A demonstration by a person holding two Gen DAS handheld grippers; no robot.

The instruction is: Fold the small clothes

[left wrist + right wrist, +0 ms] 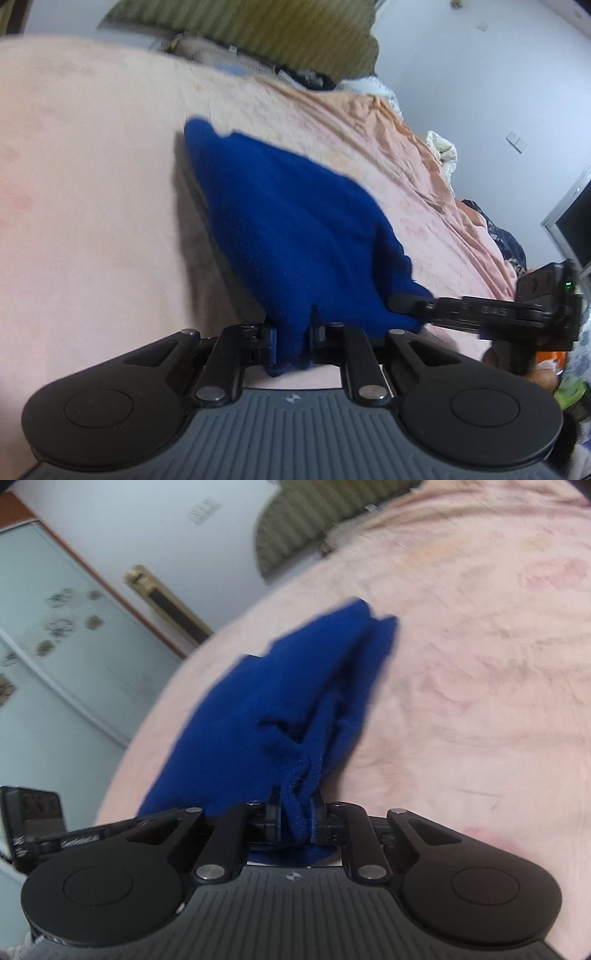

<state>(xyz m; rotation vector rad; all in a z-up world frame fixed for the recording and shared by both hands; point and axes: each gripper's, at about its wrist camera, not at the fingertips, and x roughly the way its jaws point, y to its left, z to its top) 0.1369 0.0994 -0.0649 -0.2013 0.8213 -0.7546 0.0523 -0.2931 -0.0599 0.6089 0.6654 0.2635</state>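
Gripping one edge each, the left gripper (291,341) and right gripper (295,821) are holding the blue garment (291,229) above the bed (92,206); bunched fabric is risking slipping, skewing the fold.

- Ahead of the left gripper (293,338), the hanging blue fleece garment (291,229) fills the way forward; its jaws are clamped on the hem.
- To its left, the pink bedspread (85,206) lies bare and passable.
- To its right, the right gripper (406,303) bars the way, close alongside.
- Beyond the right gripper (297,818), bare bedspread (480,686) opens rightward; a striped olive cushion (306,524) blocks the far edge.
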